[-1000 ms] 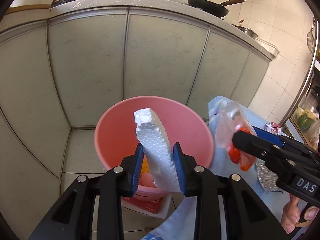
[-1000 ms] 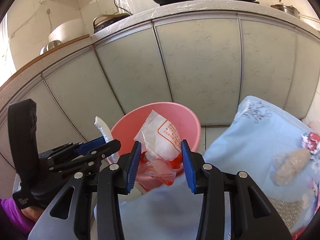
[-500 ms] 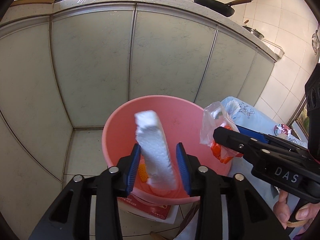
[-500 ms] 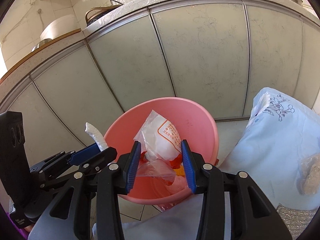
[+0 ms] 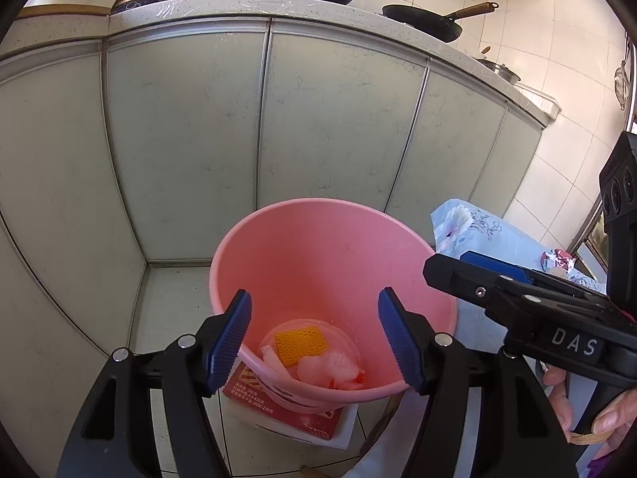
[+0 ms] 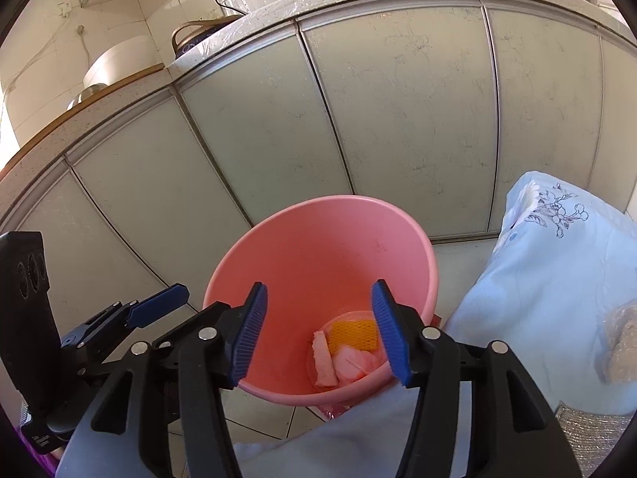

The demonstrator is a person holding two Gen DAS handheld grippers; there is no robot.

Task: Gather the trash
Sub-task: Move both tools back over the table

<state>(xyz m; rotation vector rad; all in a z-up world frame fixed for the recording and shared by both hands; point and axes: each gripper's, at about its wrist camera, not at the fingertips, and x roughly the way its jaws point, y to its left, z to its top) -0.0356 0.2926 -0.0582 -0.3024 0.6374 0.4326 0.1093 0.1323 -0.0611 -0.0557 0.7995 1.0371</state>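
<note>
Both grippers hung over the pink bin with nothing between their blue fingers, and both sets of jaws were opening. The left gripper stood wide apart. The right gripper was a bit less spread but just as empty, and from the left wrist view it reached in over the bin's right rim.

Biggest thing first: that bin stood on the tiled floor right against the foot of the pale cabinet doors, on top of a red and white printed sheet. Looked like thin rigid plastic, light, so I'd guess it tips easily if you bump the rim.

Next, the light blue flowered cloth to the right of the bin. On it sat a crinkly clear bag of something beige at the right edge of the right wrist view, and a small crumpled red and white wrapper further back. Those two look like the trash left to collect, as far as I could judge. The bag should be light, soft and slippery, so I'd pinch a bunched fold near the top rather than squeeze the lumpy middle. The wrapper weighs nothing, grab any raised crease.

Down at the bottom of the bin: a clear round lid or dish, an orange mesh-textured square, a white foam strip and a crumpled plastic bag with red bits. All featherweight; the foam crumbles if pinched hard.
</note>
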